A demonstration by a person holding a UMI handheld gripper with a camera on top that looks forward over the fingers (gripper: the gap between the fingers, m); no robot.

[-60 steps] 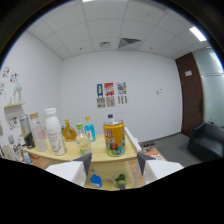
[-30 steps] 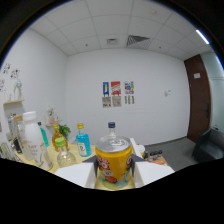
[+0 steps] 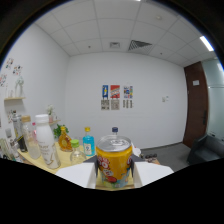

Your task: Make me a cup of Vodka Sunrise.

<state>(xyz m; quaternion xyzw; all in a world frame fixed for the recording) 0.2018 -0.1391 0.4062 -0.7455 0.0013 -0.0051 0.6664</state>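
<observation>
A yellow and orange drink can (image 3: 114, 159) with a silver top stands upright between my two white fingers (image 3: 80, 176). My gripper (image 3: 114, 172) is shut on it, with the dark pads against both of its sides. Its base is hidden low between the fingers. Right behind the can shows the dark cap of a bottle (image 3: 115, 130). A blue bottle (image 3: 89, 143) stands just beyond the left finger. Further left on the yellow table (image 3: 37, 161) are a large white bottle (image 3: 46, 141), a clear glass (image 3: 76, 156) and an orange-yellow bottle (image 3: 64, 141).
More bottles and small items (image 3: 20, 140) crowd the table's far left, below a wall shelf (image 3: 15, 100). Posters (image 3: 116, 97) hang on the white back wall. A dark door (image 3: 194, 107) and a dark seat (image 3: 207, 147) lie off to the right.
The can was out ahead on the table a second ago. It came in between the fingers and now sits large between them, and the bottles have shifted slightly right.
</observation>
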